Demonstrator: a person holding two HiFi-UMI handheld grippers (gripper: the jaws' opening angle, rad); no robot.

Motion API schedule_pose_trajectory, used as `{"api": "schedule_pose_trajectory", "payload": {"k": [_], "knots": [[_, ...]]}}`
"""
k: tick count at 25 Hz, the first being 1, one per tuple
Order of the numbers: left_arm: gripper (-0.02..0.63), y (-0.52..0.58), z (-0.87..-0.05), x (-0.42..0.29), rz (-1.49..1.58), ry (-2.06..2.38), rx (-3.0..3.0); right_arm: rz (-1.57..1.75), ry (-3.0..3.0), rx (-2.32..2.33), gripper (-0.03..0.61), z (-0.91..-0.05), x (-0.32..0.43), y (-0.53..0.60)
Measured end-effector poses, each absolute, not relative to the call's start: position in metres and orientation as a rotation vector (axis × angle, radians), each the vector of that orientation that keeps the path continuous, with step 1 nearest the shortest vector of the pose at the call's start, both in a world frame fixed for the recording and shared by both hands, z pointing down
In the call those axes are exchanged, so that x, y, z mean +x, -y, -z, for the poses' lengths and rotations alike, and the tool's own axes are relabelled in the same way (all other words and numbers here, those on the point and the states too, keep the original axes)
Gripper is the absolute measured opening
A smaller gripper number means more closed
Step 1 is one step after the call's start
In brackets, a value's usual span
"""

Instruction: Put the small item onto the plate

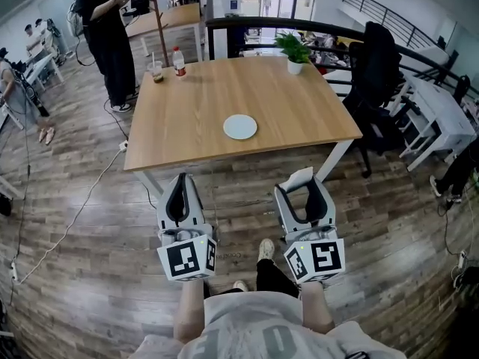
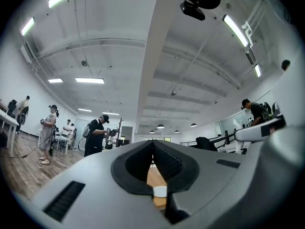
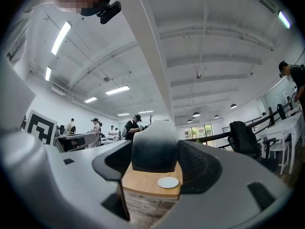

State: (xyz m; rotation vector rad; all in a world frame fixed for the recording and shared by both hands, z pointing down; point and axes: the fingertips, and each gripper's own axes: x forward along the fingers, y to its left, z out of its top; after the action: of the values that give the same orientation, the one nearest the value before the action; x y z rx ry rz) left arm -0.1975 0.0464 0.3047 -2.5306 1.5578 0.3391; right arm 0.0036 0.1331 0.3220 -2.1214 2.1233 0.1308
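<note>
Head view: left gripper (image 1: 182,178), jaw tips pressed together on nothing, held low before the light wooden table (image 1: 187,118).
Plate: round white plate (image 1: 240,126) lies near the table's front edge.
Right gripper view: right gripper (image 3: 155,151) pinches the small white-and-grey soft item (image 3: 153,140), well short of the plate.
</note>
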Motion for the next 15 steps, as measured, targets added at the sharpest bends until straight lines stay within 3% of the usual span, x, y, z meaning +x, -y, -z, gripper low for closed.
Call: {"api": "schedule_pose_trajectory", "payload": {"k": [15], "knots": [[0.008,0.043,-0.325,-0.183,-0.26,-1.596,-2.467,-0.3,-2.236,-2.025,0.311,-0.326,0.017,-0.001]]}}
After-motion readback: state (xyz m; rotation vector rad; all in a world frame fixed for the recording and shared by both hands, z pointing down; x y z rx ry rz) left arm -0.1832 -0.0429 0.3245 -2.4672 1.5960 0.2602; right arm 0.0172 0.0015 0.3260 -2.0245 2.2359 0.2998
